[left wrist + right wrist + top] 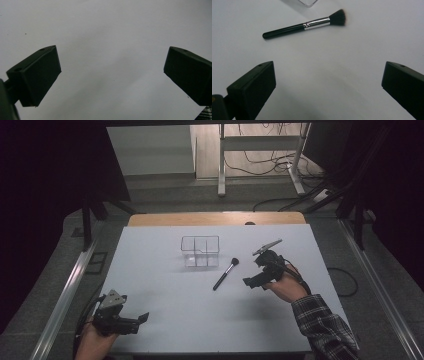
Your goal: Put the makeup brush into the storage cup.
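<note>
Nearest the high camera, at the table's front left corner, the left gripper (142, 318) rests low in the person's hand, its two black jaws spread wide over bare white tabletop (165, 320) with nothing between them. Farther in, on the right, a hand in a plaid sleeve (322, 325) holds the right gripper (248, 282) just beside the thing it seems to be reaching for: a slim makeup brush with a black handle, silver ferrule and dark bristles (225, 274), lying flat and slanted near the table's middle. The right gripper's jaws also stand wide apart and empty; in its own view the brush (305, 24) lies crosswise ahead of them. Just beyond the bristle end stands a small clear plastic organiser with several compartments (200, 251), apart from the brush. To pick the brush up well, the right gripper should probably come down with its jaws straddling the black handle near the ferrule, squared across the shaft, and close only once both pads reach table level, since a thin round handle may roll away.
</note>
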Demonstrator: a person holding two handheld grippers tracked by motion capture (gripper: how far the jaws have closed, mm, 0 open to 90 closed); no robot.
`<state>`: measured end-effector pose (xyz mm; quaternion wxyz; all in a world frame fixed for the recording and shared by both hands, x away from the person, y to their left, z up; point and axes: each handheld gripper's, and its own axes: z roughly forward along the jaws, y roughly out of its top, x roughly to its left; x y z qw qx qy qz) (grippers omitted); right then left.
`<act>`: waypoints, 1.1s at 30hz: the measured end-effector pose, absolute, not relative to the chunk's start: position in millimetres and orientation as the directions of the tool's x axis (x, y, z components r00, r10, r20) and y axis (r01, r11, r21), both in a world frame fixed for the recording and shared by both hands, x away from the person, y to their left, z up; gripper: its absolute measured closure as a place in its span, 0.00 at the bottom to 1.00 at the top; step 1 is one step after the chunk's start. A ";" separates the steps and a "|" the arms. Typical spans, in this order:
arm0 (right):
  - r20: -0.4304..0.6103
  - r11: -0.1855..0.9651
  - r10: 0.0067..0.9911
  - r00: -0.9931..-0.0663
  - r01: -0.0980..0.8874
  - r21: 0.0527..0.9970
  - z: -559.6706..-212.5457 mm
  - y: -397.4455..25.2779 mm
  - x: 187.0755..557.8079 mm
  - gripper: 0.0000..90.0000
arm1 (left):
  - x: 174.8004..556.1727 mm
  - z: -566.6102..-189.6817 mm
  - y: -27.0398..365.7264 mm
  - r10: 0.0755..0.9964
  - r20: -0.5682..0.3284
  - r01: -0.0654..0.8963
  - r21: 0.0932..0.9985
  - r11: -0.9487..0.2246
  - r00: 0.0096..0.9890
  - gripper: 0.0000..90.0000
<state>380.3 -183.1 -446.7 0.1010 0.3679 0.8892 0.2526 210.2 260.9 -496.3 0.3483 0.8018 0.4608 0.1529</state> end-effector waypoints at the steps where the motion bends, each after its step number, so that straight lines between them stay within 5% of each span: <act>1: 0.004 0.608 0.701 -0.713 0.600 0.520 -446.8 -181.6 381.0 0.00 | 210.2 -496.3 260.9 0.844 -0.078 0.632 0.701 -0.332 0.530 0.02; 33: 0.004 0.623 0.703 -0.711 0.619 0.478 -459.2 -136.3 403.2 0.00 | 210.1 -497.0 262.7 0.843 -0.082 0.631 0.702 -0.330 0.532 0.02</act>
